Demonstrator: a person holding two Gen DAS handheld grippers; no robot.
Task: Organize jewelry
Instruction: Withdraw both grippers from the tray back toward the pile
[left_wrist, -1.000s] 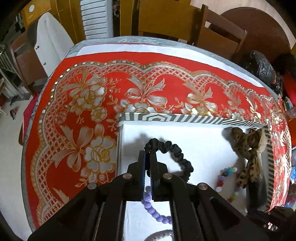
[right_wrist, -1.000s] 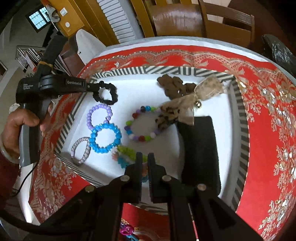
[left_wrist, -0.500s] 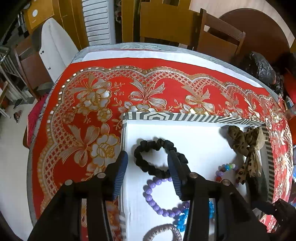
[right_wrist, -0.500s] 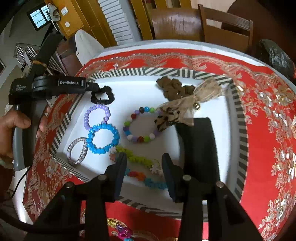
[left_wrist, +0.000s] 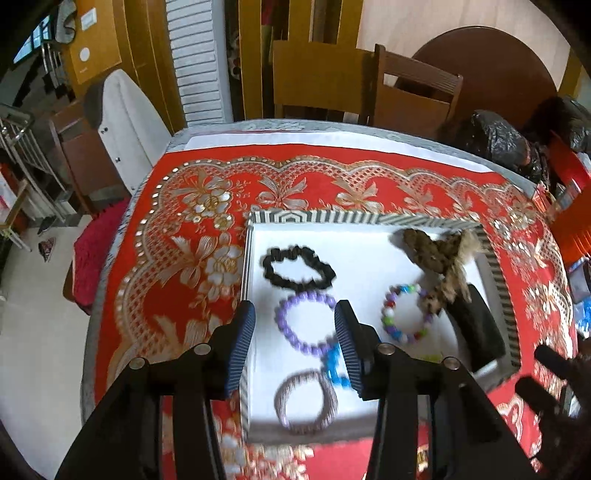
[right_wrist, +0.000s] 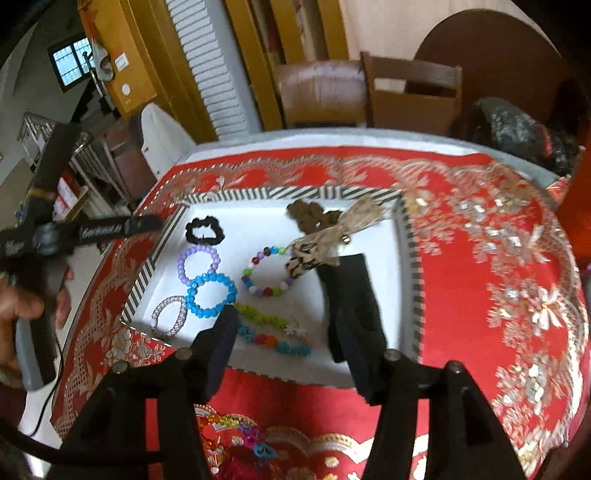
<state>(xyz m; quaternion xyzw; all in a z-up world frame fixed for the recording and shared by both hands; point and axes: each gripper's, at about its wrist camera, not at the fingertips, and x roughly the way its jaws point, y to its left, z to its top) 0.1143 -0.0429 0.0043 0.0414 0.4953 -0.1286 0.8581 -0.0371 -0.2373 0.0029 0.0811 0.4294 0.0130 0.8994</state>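
Note:
A white tray with a striped rim (left_wrist: 314, 217) (right_wrist: 258, 192) lies on the red tablecloth. In it lie a black scrunchie (left_wrist: 297, 267) (right_wrist: 204, 229), a purple bead bracelet (left_wrist: 306, 321) (right_wrist: 198, 263), a blue bracelet (right_wrist: 211, 295), a silver bangle (left_wrist: 306, 402) (right_wrist: 169, 315), a multicolour bead bracelet (left_wrist: 404, 314) (right_wrist: 267, 271), a leopard bow (right_wrist: 328, 229), a black band (right_wrist: 351, 295) and a colourful bead strand (right_wrist: 273, 332). My left gripper (left_wrist: 295, 347) is open and empty above the tray's left part. My right gripper (right_wrist: 284, 343) is open and empty above the tray's near edge.
Colourful beads (right_wrist: 243, 439) lie on the cloth in front of the tray. Wooden chairs (left_wrist: 413, 96) stand behind the table. A black bag (left_wrist: 495, 140) sits at the far right. The table edge falls off at the left.
My left gripper opened, let the black scrunchie go in the tray's far left corner and drew back. My right gripper opened and pulled back too.

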